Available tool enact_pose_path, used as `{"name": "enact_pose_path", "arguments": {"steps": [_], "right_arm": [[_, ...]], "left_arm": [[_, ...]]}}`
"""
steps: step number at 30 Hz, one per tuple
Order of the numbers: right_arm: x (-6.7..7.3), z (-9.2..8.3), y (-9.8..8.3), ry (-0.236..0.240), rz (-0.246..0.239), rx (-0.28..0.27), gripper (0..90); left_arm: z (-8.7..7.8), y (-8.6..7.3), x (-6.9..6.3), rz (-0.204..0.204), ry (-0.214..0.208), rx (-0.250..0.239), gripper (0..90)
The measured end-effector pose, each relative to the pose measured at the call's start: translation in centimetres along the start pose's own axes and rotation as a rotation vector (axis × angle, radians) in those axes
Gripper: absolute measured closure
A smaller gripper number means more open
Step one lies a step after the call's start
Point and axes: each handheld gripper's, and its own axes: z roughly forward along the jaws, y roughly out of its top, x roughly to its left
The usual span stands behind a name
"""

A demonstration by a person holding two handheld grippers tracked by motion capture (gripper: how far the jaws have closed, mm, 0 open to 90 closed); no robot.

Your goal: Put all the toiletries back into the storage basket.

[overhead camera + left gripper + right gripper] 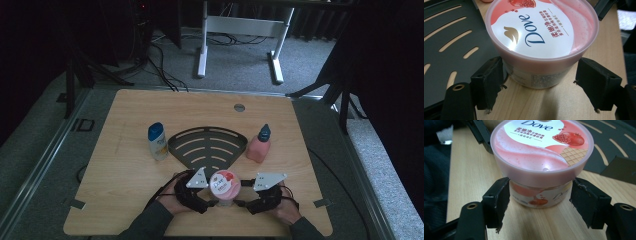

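Tub, pink, lidded, Dove brand: it stands upright on the worktop near your edge, between your two grippers. Your left gripper has its fingers spread wide around the tub's base; the left-hand finger sits at or just against the wall, the other stands apart from it with bare wood between. Your right gripper meets the tub from the opposite side, fingers likewise wide, one close beside the wall and the other off it. Neither pair is clamped on the tub. In the high view your left gripper and right gripper flank the tub, each with a grey three-cornered plate on top.

Worktop: light wood grain, rounded corners, a small round grommet near the far edge. Black slotted fan-shaped tray lies flat just beyond the tub, its point toward you. White bottle with blue cap stands left of the tray; pink bottle with dark cap stands right of it.

Room: dim, grey carpet floor, white desk legs beyond the worktop, black cables on the floor.

Tub, appearance: translucent pink lid, wider than the body; label white with gold bird mark, blue "Dove" lettering, lines of Chinese text; pomegranate and waffle cone pictured at one side; pink swirl over the rest. Body carries small print and a pomegranate picture.
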Motion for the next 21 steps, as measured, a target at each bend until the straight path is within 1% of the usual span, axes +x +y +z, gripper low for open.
{"name": "enact_pose_path", "arguments": {"steps": [2,3,5,8,13,14,16,18,19,21], "right_arm": [[-0.1,0.26,-0.36,0.001,0.011,-0.003,30.6],[-0.1,0.28,-0.3,-0.002,0.007,0.0,30.5],[-0.19,0.34,-0.23,-0.002,0.003,0.004,29.8],[-0.31,0.41,-0.3,0.006,0.001,-0.004,29.2],[-0.54,0.6,-0.25,0.017,0.002,-0.003,25.3],[-0.69,0.76,-0.22,0.026,0.0,-0.004,23.5],[-0.85,0.97,-0.09,0.037,-0.002,-0.001,20.8],[-0.78,1.09,0.07,0.03,-0.015,0.002,19.1],[-0.75,1.11,0.12,0.028,-0.02,0.004,18.9],[-0.74,1.11,0.19,0.025,-0.021,0.008,18.7]], "left_arm": [[0.06,-0.06,0.07,-0.005,-0.001,-0.008,22.6],[0.08,-0.06,0.06,-0.009,0.001,-0.01,22.6],[0.04,-0.08,0.13,-0.003,0.002,-0.005,22.6],[0.06,-0.15,0.18,-0.001,-0.001,-0.011,22.6],[0.18,-0.21,0.29,-0.003,-0.007,-0.021,21.1],[0.28,-0.18,0.32,-0.008,-0.01,-0.022,21.1],[0.47,-0.07,0.36,-0.006,-0.011,-0.021,18.5],[0.67,0.13,0.32,-0.001,-0.007,-0.018,15.6],[0.64,0.26,0.27,0.0,-0.004,-0.006,15.4],[0.65,0.34,0.18,-0.001,-0.001,-0.002,15.5]]}}
